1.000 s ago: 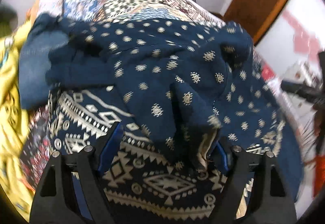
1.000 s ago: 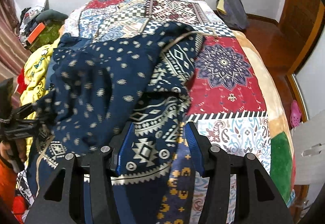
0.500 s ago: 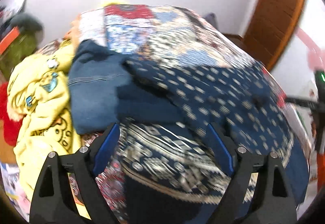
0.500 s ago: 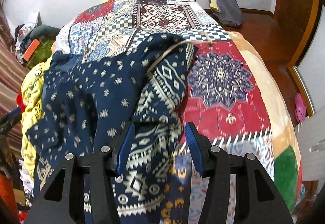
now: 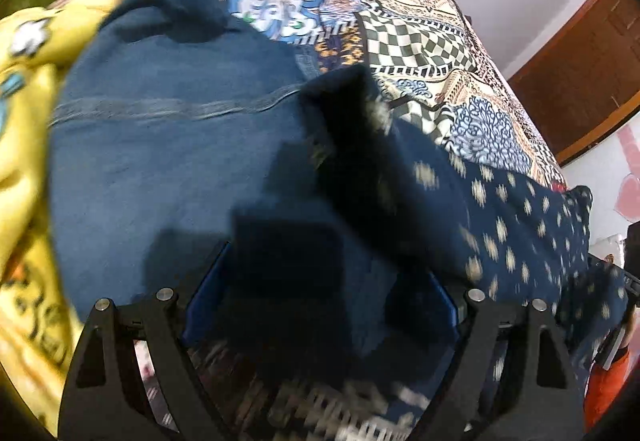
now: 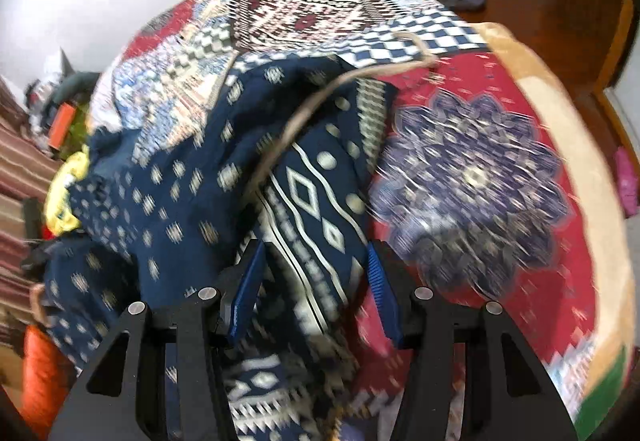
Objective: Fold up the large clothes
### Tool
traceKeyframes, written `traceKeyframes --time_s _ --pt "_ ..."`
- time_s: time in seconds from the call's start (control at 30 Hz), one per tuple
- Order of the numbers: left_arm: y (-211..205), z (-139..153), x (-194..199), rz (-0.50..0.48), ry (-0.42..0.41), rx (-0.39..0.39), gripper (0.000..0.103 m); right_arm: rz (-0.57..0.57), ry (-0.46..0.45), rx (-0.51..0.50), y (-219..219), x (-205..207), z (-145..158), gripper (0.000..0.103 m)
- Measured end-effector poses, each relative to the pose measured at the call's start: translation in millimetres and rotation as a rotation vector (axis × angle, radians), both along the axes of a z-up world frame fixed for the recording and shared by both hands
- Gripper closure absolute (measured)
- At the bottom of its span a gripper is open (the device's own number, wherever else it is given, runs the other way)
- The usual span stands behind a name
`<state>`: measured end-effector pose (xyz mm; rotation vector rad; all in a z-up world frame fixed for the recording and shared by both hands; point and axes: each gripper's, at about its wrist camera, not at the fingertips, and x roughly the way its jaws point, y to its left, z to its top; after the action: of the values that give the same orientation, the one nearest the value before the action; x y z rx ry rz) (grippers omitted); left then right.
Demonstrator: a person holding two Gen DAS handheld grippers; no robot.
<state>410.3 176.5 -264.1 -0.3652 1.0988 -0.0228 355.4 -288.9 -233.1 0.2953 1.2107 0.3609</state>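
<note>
The left gripper (image 5: pixel 320 305) sits low in its frame, tipped down close over the cloth, its blue pads spread wide with dark fabric bunched between them; whether they pinch it cannot be told. Just beyond lie jeans (image 5: pixel 168 129) at centre left, and the navy garment (image 5: pixel 520 217) runs off to the lower right. A yellow garment (image 5: pixel 24 89) fills the left edge, with the quilt (image 5: pixel 420 37) above.

The right gripper (image 6: pixel 312 293) points forward over the bed, pads apart, a patterned fold of the navy garment (image 6: pixel 168 185) lying between them, not squeezed. A beige cord (image 6: pixel 304 113) crosses it. The quilt (image 6: pixel 480 177) spreads right.
</note>
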Motion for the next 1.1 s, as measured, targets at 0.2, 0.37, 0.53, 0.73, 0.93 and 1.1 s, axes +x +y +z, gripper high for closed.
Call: traceKeyframes --time_s 0.2,0.37,0.53,0.73,0.93,1.1 --pt "-8 -5 35 -0.005 -0.041 -0.026 0.017 0.026 -0.019 0.047 10 26 -7 0.054" --pt "-10 0 44 0.038 -0.105 -0.028 0.058 0.03 -0.06 0.022 16 38 -6 0.076" --pt "-6 13 43 0.068 -0.13 -0.027 0.092 0.038 -0.122 0.008 25 45 14 0.086" --pt "18 58 39 0.141 -0.217 -0.023 0.097 0.098 -0.262 -0.023 57 62 59 0.087" --pt "31 89 56 0.153 -0.262 0.07 0.097 0.088 -0.31 -0.061 86 100 70 0.088" --pt "40 65 82 0.135 -0.197 0.13 0.097 0.061 -0.248 -0.12 96 127 43 0.087"
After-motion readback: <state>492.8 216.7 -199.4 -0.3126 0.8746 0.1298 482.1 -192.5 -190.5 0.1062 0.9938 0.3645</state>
